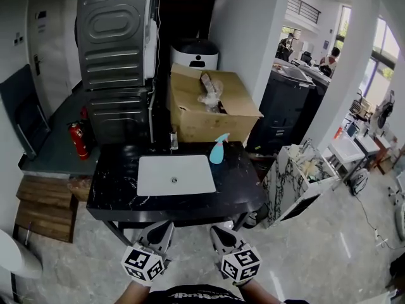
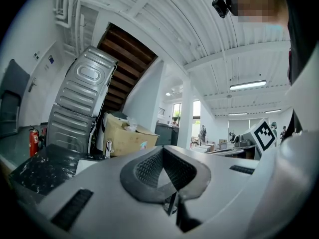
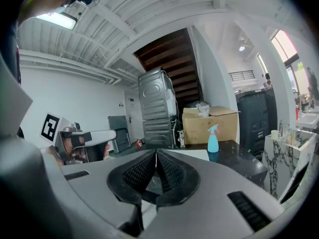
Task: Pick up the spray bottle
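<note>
A light blue spray bottle (image 1: pixel 218 149) stands on the black marble counter (image 1: pixel 114 176), just right of the white sink's far corner. The right gripper view shows the spray bottle (image 3: pixel 213 139) upright on the counter, ahead and to the right. In the left gripper view the spray bottle (image 2: pixel 143 145) is only a small blue speck against the box. Both grippers hang in front of the counter's near edge, well short of the bottle. My left gripper (image 1: pixel 159 232) and right gripper (image 1: pixel 221 236) are both shut with nothing between the jaws.
A white sink (image 1: pixel 176 174) is set in the counter, with a small faucet (image 1: pixel 173 140) behind it. An open cardboard box (image 1: pixel 209 106) stands behind the counter, beside stacked grey machines (image 1: pixel 117 56). A red fire extinguisher (image 1: pixel 78 140) stands left; a marble-patterned bin (image 1: pixel 297 173) stands right.
</note>
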